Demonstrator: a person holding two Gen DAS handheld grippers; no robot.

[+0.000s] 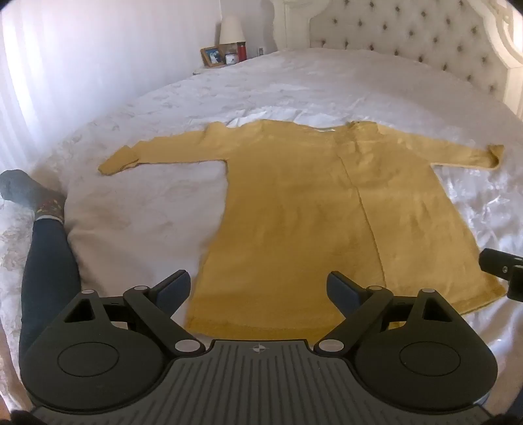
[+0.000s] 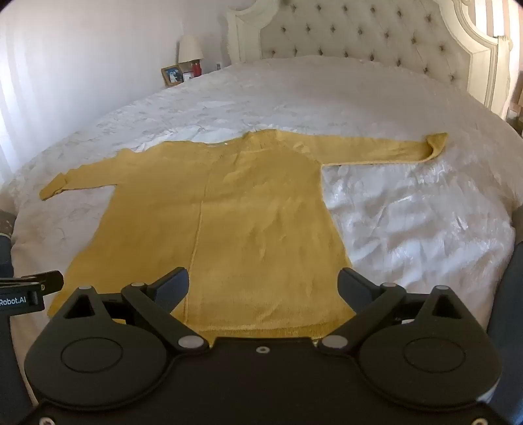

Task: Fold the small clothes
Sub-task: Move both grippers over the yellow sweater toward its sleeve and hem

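A mustard-yellow long-sleeved cardigan (image 1: 310,209) lies flat on the white bed, both sleeves spread out sideways, hem toward me. It also shows in the right wrist view (image 2: 235,222). My left gripper (image 1: 259,287) is open and empty, just above the left part of the hem. My right gripper (image 2: 263,284) is open and empty, above the right part of the hem. The right gripper's edge shows in the left wrist view (image 1: 503,271); the left gripper's edge shows in the right wrist view (image 2: 29,291).
The white bedspread (image 1: 294,88) covers a large bed with a tufted headboard (image 1: 408,29). A nightstand with a lamp (image 1: 231,29), a photo frame (image 1: 212,56) and a red bottle stands at the far left. A person's leg with a sock (image 1: 42,222) rests on the left.
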